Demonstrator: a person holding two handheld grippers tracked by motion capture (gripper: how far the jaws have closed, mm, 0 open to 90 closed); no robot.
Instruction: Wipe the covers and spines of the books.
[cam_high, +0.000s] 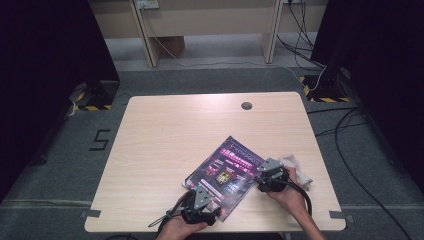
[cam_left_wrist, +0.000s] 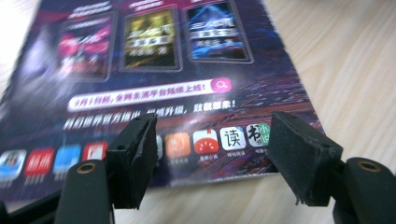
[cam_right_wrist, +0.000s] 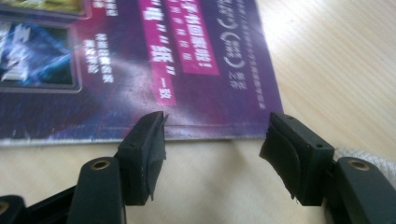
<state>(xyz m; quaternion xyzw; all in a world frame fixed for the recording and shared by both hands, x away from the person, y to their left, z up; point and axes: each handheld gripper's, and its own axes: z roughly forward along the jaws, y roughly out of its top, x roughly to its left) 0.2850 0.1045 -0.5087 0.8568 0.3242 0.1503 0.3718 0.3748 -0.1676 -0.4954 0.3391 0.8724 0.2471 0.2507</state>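
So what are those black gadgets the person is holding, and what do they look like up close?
Each hand holds a black two-jaw tool. The left gripper and right gripper each carry a grey three-cornered plate on top and trail a black cable. Up close, the fingers are chunky black blocks with flat pads, bolted on with brass-ringed screws. The forearms are bare, no sleeves.

The left hand-held gripper (cam_high: 199, 206) and right hand-held gripper (cam_high: 270, 176) are black, each topped by a grey three-cornered plate and trailing a black cable. Their jaws are blocky black pads on rounded arms with brass-ringed screw holes. Forearms are bare.
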